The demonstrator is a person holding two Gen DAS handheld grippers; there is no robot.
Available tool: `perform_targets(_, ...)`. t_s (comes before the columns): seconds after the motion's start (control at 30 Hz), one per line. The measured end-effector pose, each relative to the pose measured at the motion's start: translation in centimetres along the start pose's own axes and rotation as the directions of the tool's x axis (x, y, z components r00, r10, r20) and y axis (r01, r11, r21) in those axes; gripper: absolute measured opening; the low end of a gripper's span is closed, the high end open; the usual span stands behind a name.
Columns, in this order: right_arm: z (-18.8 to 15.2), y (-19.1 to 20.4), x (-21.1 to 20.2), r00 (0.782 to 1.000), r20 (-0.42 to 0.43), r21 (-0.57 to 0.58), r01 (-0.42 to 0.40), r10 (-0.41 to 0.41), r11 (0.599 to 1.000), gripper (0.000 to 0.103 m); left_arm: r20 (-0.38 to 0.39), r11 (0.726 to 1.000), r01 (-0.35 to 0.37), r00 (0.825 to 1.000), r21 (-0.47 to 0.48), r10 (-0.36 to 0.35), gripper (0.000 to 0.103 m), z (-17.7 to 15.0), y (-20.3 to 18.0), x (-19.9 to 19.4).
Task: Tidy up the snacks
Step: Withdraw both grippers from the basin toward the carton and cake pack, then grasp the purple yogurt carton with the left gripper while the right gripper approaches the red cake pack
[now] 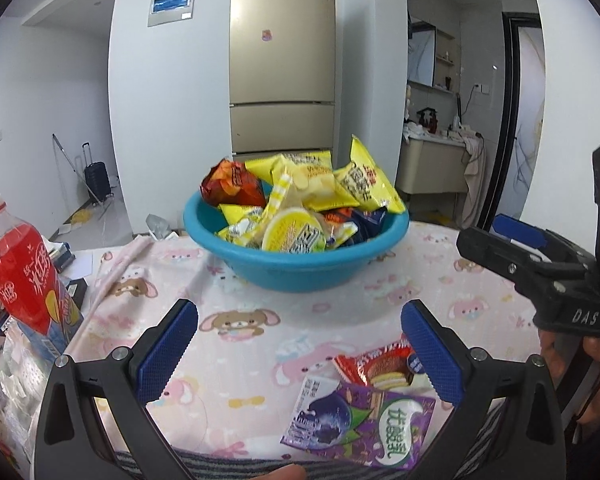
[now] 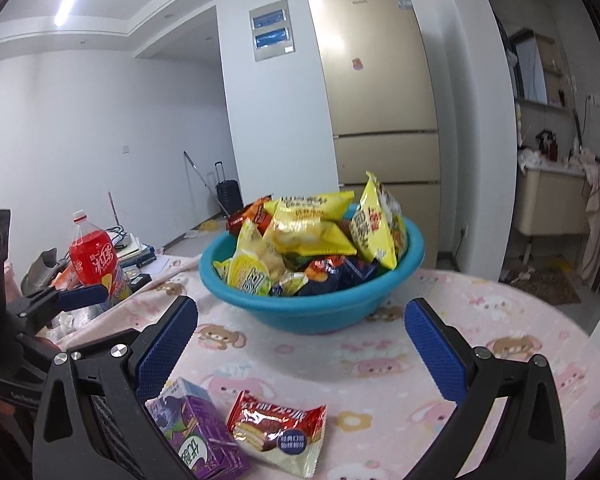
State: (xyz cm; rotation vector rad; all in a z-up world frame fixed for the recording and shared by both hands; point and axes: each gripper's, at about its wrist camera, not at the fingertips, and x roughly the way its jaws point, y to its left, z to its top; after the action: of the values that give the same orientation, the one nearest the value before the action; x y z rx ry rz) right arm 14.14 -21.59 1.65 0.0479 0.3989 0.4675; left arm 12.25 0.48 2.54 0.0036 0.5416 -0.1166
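A teal bowl heaped with yellow, orange and dark blue snack packs sits mid-table. Nearer the front edge lie a purple drink carton and a red-and-white cake packet, side by side. My left gripper stands open above the cloth, the carton and packet low by its right finger. My right gripper is open too, with both items low on its left. From the left wrist view the right gripper shows at the right edge; from the right wrist view the left gripper shows at the left.
A pink cartoon-print cloth covers the round table. A red soda bottle stands at the left among books and clutter. A gold fridge stands behind. A hand holds the right gripper.
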Motion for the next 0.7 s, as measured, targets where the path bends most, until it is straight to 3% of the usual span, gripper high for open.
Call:
perform_targets(0.13,-0.7,-0.1,0.8,0.999,-0.032,-0.009,0.017,-0.018,1.000,0.103,-0.076,0.997,0.074,0.994,-0.031,-0.076,0.103,-1.3,0.5,0.9)
perform_targets(0.3,-1.2,-0.4,1.4,0.998,-0.056,0.004,0.020,-0.020,1.000,0.103,-0.132,0.996,0.086,0.988,-0.007,-0.086,0.103,-2.9,0.5,1.6)
perform_targets(0.7,-1.9,0.0,2.6,0.993,-0.112,-0.003,0.024,-0.024,1.000,0.103,-0.287,0.981,0.194,0.941,0.028,-0.178,0.103,-5.3,-1.0,4.5)
